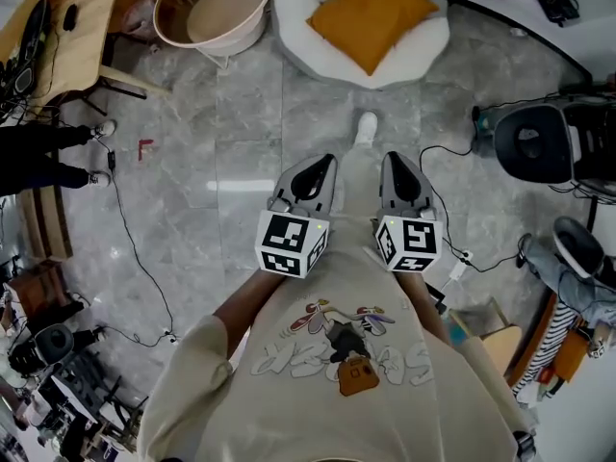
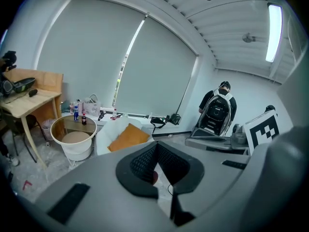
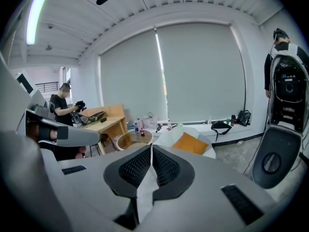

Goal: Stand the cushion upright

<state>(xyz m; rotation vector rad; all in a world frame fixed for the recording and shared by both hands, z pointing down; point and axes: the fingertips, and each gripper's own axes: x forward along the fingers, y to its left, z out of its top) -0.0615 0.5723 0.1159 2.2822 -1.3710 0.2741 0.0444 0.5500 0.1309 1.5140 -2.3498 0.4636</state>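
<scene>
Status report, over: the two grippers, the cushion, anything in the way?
Left gripper shut, empty. Right gripper shut, empty. Orange cushion lying flat on white seat, untouched. Only bare floor between.

No lettering is legible anywhere; the print on the person's shirt (image 1: 337,354) cannot be made out.

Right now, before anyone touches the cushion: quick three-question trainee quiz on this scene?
1. True or false: the orange cushion lies on the floor.
2. The left gripper and right gripper are: A) both shut and empty, B) both open, C) one gripping the cushion.
3. Fill in: in the head view, the round side table stands to the ___ of the white seat.
Key: 1 false; 2 A; 3 left.
</scene>
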